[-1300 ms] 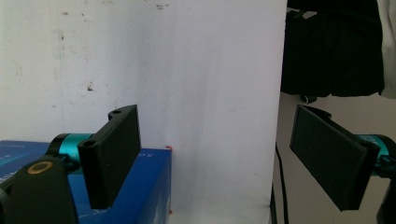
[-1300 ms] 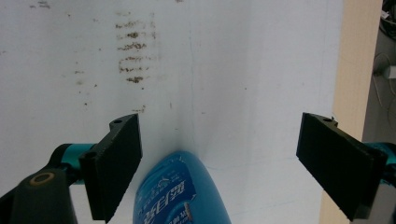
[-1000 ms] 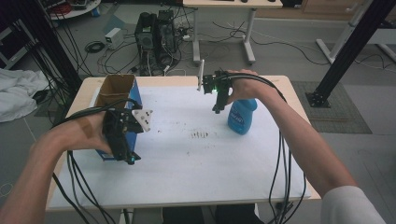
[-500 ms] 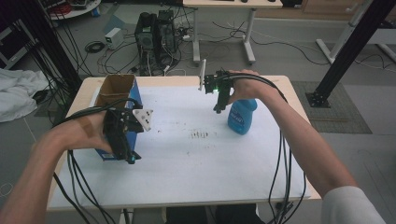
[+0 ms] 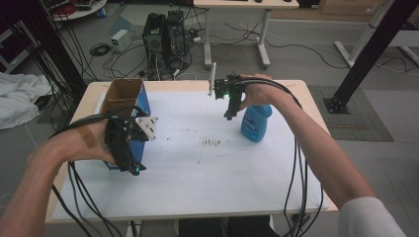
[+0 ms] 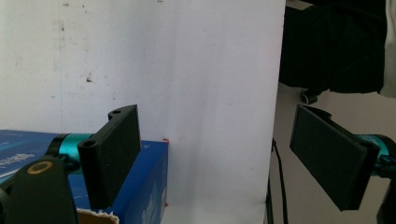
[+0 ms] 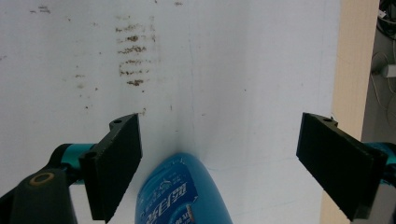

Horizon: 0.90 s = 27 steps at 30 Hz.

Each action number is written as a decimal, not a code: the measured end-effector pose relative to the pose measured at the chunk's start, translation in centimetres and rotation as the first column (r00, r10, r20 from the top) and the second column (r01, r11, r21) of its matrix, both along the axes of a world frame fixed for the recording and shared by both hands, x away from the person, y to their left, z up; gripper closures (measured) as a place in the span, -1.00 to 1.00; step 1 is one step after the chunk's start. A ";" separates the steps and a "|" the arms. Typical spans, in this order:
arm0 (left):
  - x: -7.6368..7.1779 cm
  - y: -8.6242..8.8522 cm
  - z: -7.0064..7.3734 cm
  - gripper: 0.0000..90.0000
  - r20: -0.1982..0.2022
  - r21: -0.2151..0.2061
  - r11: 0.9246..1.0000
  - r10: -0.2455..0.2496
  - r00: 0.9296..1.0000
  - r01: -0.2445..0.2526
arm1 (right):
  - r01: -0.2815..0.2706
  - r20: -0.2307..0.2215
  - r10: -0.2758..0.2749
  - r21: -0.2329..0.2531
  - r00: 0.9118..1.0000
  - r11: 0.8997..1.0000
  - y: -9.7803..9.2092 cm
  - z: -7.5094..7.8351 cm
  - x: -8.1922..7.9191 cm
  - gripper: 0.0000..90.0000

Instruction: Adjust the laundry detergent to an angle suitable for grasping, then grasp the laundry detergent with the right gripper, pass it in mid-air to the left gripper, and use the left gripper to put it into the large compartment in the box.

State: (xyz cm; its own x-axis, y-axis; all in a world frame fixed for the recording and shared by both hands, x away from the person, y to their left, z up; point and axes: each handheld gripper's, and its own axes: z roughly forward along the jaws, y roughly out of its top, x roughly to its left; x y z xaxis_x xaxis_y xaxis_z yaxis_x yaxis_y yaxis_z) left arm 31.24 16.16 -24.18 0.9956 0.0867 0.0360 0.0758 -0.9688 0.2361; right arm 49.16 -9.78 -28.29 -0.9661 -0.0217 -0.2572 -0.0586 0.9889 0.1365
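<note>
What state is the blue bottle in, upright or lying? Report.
Lying: the blue bottle rests flat on the table, between the right gripper's open jaws.

Probably a lab: computer towers (image 5: 165, 30), floor cables (image 5: 123, 61), frame legs (image 5: 363, 54).

Blue bottle (image 5: 256, 122), blue box (image 5: 127, 106), white brown-stained table cover (image 5: 207, 168).

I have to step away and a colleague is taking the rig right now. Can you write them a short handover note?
Left gripper: jaws open, empty, at the near corner of the blue box, which stands open-topped at the table's left edge.
Right gripper: jaws open, empty, just above the blue bottle standing on the white mat.
Done: nothing gripped yet.
Left: probably close on the bottle, then move it, perhaps to the box.
</note>
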 end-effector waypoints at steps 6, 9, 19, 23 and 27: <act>0.0 0.0 0.0 -0.63 -0.001 -0.001 1.000 0.000 1.000 0.000 | 0.002 0.001 -0.002 -0.003 1.000 1.000 -0.2 0.1 -0.1 -0.70; 0.2 -0.2 0.0 -0.63 -0.001 -0.003 1.000 -0.005 1.000 0.005 | 0.007 0.003 -0.007 0.008 1.000 1.000 -0.5 0.4 -0.1 -0.70; -0.3 -0.5 -0.2 -0.64 -0.001 -0.003 1.000 -0.004 1.000 0.004 | 0.030 0.001 -0.030 0.011 1.000 0.999 -1.2 0.6 -0.3 -0.70; -0.4 -0.6 -0.1 -0.64 -0.007 -0.008 1.000 0.000 1.000 0.000 | 0.051 -0.001 -0.051 0.028 0.999 0.998 -1.6 1.1 -0.5 -0.70; -0.3 -0.4 0.0 -0.64 -0.001 -0.010 1.000 0.003 1.000 -0.003 | 0.071 -0.009 -0.071 0.052 0.997 0.996 -2.3 1.9 -0.4 -0.70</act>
State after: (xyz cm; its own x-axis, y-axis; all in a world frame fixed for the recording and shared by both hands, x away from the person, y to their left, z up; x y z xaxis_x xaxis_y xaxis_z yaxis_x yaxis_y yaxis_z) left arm 30.95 15.72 -24.15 0.9954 0.0895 0.0343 0.0784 -0.9662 0.2458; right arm 48.78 -12.09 -26.41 -0.9666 0.0600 -0.2493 0.0125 0.9821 0.1879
